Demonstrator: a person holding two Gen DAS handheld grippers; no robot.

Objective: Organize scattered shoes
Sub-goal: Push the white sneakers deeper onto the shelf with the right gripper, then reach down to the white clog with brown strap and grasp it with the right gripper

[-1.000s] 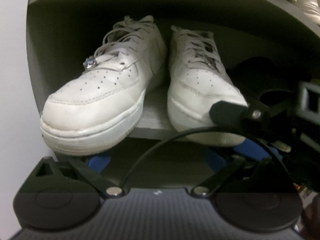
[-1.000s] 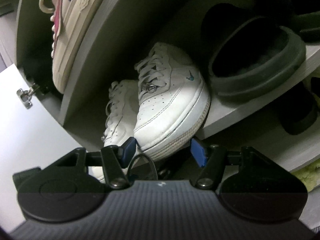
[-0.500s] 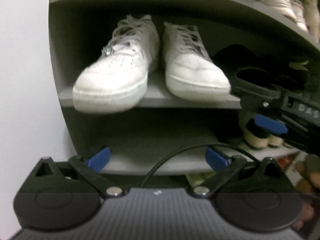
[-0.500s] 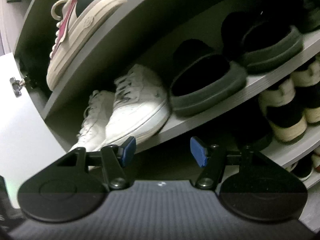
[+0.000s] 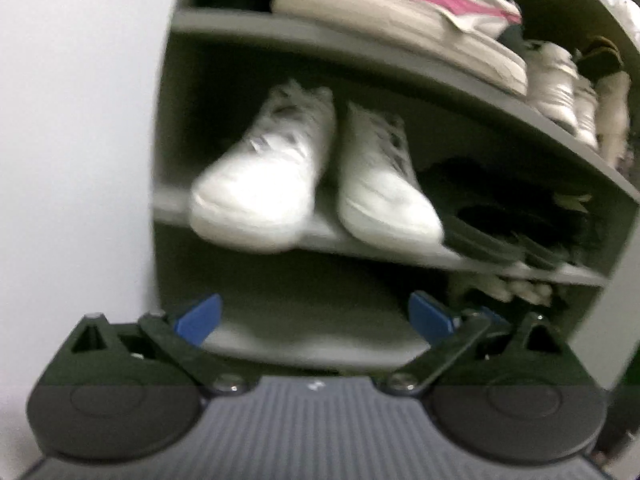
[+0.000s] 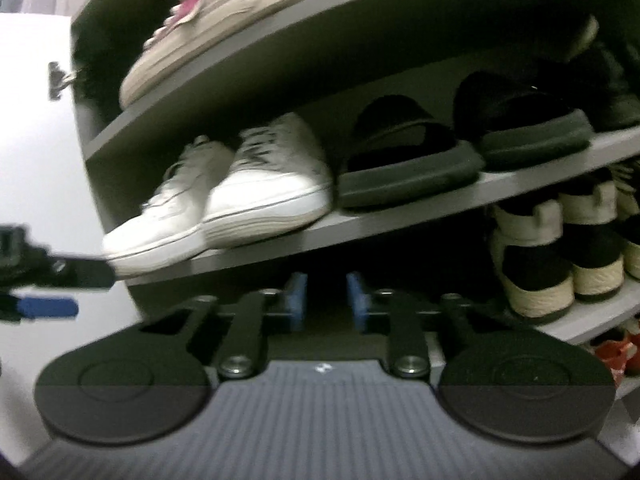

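No text or label can be read.

White sneakers (image 5: 316, 176) motion-blurred, black slippers (image 5: 516, 216) perhaps smeared together, red shoe (image 6: 616, 354) cut off.

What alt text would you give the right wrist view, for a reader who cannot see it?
A pair of white sneakers sits at the left end of a grey shoe shelf, beside two black slides. Below in the foreground, the right gripper is shut with nothing between its blue pads. The left gripper pokes in at the left edge.
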